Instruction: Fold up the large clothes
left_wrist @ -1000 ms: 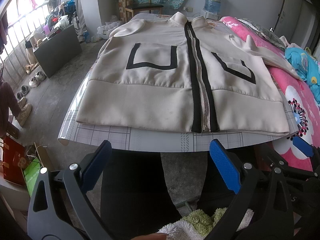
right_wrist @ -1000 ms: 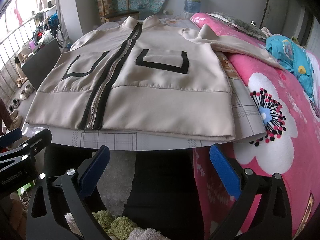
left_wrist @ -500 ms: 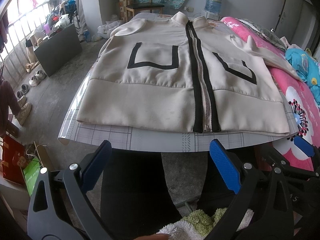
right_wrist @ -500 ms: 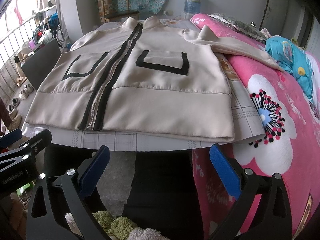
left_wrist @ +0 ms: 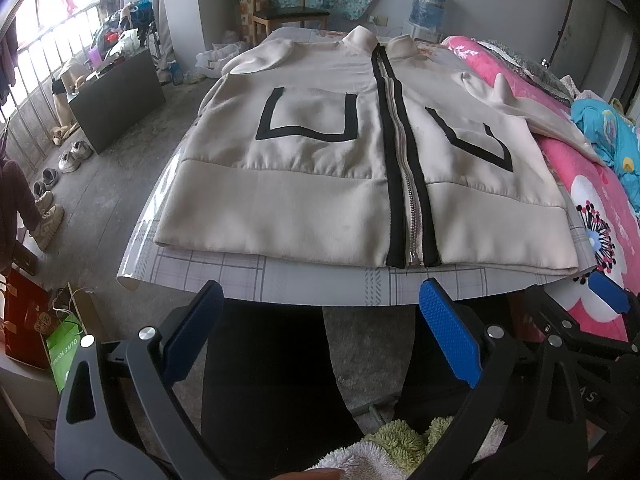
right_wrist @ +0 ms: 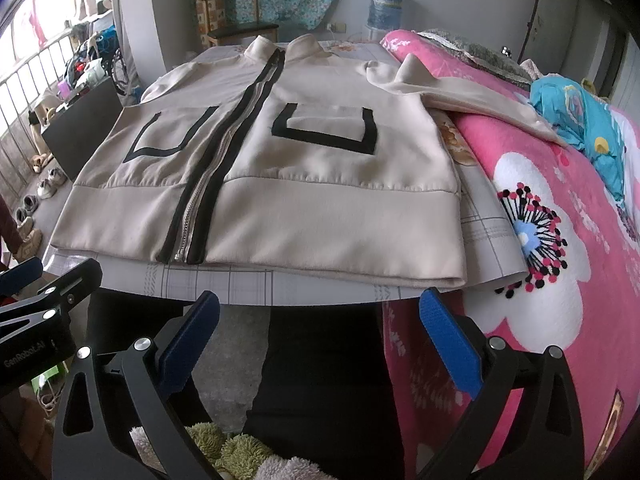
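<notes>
Left wrist view gives me the beige zip-front jacket with black trim (left_wrist: pixel 320 184) lying flat, front up, on the table covered in a pale grid-patterned cloth (left_wrist: pixel 248 276). Its collar points away from me and its hem runs along the near table edge. The silver zipper between two black bands (left_wrist: pixel 404 168) is closed down the middle, and a black U-shaped pocket outline sits on either side of it. My left gripper with black arms and blue textured pads (left_wrist: pixel 324 336) hangs released, jaws wide apart with nothing between them, short of the table edge and below the hem. It touches no cloth. Beneath it I see dark trouser legs and fluffy green-and-white slippers (left_wrist: pixel 400 444).

From the right wrist view, the jacket (right_wrist: pixel 320 200) spreads the same way, and its one sleeve (right_wrist: pixel 472 96) stretches off the table onto the pink flowered blanket (right_wrist: pixel 560 280) just beside it. A crumpled turquoise garment (right_wrist: pixel 576 112) lies on that blanket, near the sleeve's end. My right gripper (right_wrist: pixel 320 336) is likewise spread open and empty, holding short of the table edge, apart from the hem. The left tool's black arm shows at this view's left margin.
</notes>
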The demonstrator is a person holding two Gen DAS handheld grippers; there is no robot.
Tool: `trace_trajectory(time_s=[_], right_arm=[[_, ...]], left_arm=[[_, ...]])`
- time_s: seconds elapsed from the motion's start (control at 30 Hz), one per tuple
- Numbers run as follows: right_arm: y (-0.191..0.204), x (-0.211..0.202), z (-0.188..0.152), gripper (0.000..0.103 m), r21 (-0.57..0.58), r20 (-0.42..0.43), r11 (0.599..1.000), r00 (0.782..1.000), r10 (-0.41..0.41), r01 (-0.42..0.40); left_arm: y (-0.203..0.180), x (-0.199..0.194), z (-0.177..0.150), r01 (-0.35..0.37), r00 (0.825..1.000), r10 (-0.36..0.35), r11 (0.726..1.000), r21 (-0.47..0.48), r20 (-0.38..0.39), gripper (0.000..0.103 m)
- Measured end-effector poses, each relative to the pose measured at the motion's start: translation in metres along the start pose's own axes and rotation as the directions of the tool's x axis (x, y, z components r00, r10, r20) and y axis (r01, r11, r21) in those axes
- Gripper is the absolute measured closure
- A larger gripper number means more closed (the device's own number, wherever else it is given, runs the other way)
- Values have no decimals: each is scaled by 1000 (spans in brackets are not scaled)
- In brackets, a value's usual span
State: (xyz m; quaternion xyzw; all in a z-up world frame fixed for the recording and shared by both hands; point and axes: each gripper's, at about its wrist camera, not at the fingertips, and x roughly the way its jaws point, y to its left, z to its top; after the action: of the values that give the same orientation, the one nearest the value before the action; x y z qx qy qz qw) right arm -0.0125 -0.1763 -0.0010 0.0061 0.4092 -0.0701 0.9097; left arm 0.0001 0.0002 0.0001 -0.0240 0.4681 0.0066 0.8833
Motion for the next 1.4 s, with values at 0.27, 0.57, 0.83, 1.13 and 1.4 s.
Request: trace_trajectory(time_s=[0.27,0.57,0.83,1.13,1.4], right_arm=[[-1,-1,1,5,-2,2,1000,1000,-3,3],[1,-2,3,5,-6,4,1000,1000,-6,6],[1,-2,5,5,-8,6,1000,1000,-11,11],[-5,3,14,5,2,7,1000,999,-31,31],[-15,24,27,5,5,-12,999,999,-41,41]], left_arm=[[0,0,0,1,1000,-1,1000,-1,1,8],[5,-3,7,0,1000,0,1000,-1,3,8],[5,-2,7,1,1000,-1,1000,-1,2,8],[15,5,12,-12,1000,12,1000,6,-4,8],[19,36,27,-47,999,47,998,38,4,8]])
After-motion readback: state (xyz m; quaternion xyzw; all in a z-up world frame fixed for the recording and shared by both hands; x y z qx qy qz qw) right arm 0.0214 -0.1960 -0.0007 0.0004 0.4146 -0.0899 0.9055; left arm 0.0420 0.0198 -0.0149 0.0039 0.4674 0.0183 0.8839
